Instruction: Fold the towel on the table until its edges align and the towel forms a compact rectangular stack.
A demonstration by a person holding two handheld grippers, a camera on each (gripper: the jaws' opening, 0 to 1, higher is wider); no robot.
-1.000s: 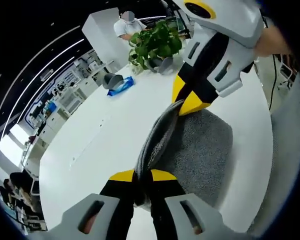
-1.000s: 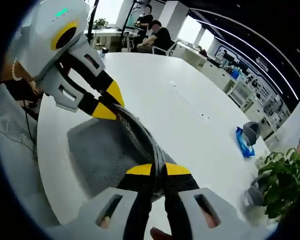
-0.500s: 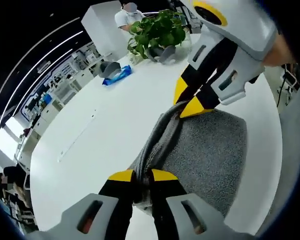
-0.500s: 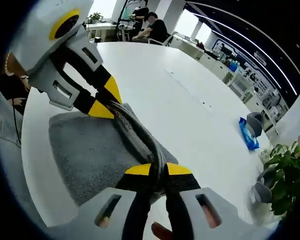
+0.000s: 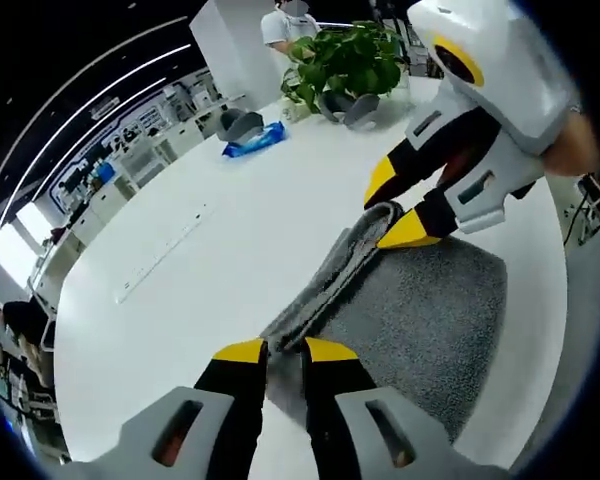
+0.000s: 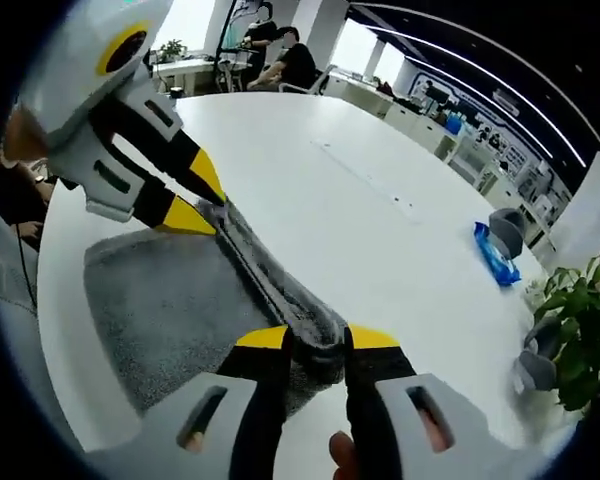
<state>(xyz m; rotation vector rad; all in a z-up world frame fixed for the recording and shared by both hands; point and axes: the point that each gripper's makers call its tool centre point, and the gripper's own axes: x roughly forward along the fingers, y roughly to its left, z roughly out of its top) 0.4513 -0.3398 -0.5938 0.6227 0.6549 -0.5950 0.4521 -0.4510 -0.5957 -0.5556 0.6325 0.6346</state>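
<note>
Towel work at the release stage, by the look of it. Nearest, in the left gripper view: left gripper (image 5: 285, 350) with its yellow-tipped jaws set close on either side of the doubled edge of the grey terry towel (image 5: 420, 310); impossible to tell whether pinching or merely flanking. In the right gripper view: right gripper (image 6: 320, 338) with jaws plainly parted, the thick fold lying loose between them, nothing clamped. Towel flat on the white round table (image 5: 180, 270), folded over once, fold ridge running from one gripper to the other.

To finish the step well: let go low, lift both sets of jaws straight up and off so as not to drag the top layer, then check corner against corner before taking hold for another fold. Likely one more halving needed for a compact stack.

Close to the person's side of the table edge, so fold away from it, toward the bare white middle. Plenty of free surface there. Far off and well apart: blue crumpled packet (image 5: 255, 140), grey cup-like holders (image 5: 242, 125), leafy green pot plant (image 5: 345, 60).
</note>
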